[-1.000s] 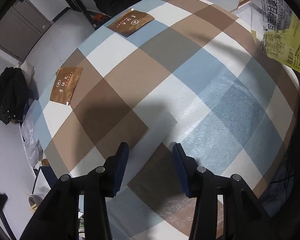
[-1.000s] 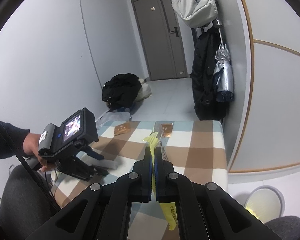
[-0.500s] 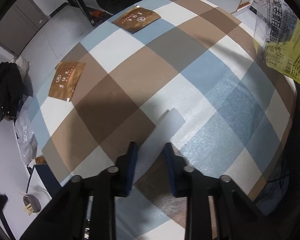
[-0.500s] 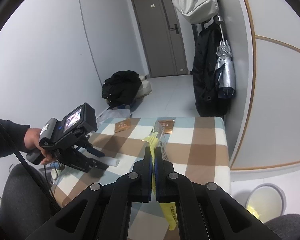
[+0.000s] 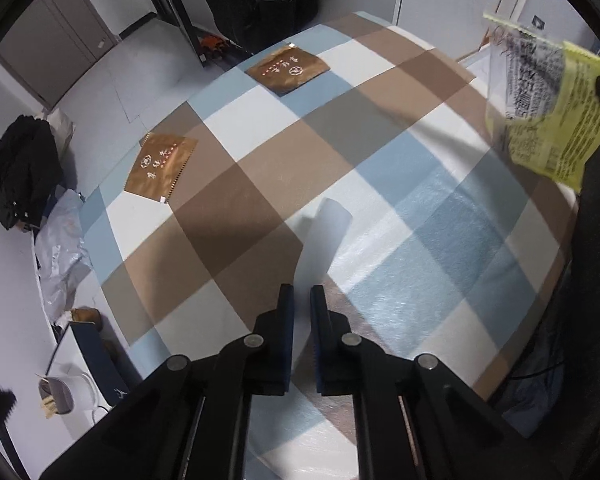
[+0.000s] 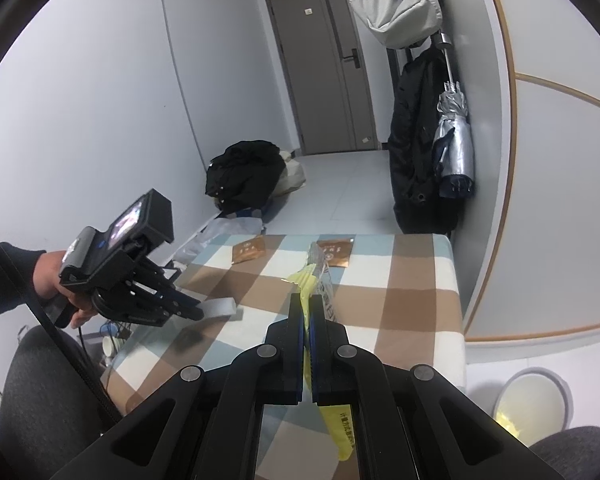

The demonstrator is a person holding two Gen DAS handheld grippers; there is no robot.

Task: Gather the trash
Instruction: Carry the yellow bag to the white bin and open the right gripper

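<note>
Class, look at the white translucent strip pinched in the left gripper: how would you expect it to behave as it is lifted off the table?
The white strip curls up from the checked cloth, so it is probably thin and floppy. It looks very light. Pinched by one end in the left gripper, it will likely droop or flutter.

Small domestic room: grey entrance door (image 6: 320, 76) at twelve o'clock, black coat (image 6: 418, 140) and folded silver umbrella (image 6: 454, 136) at two, checked-cloth table (image 6: 416, 280) centre.
</note>
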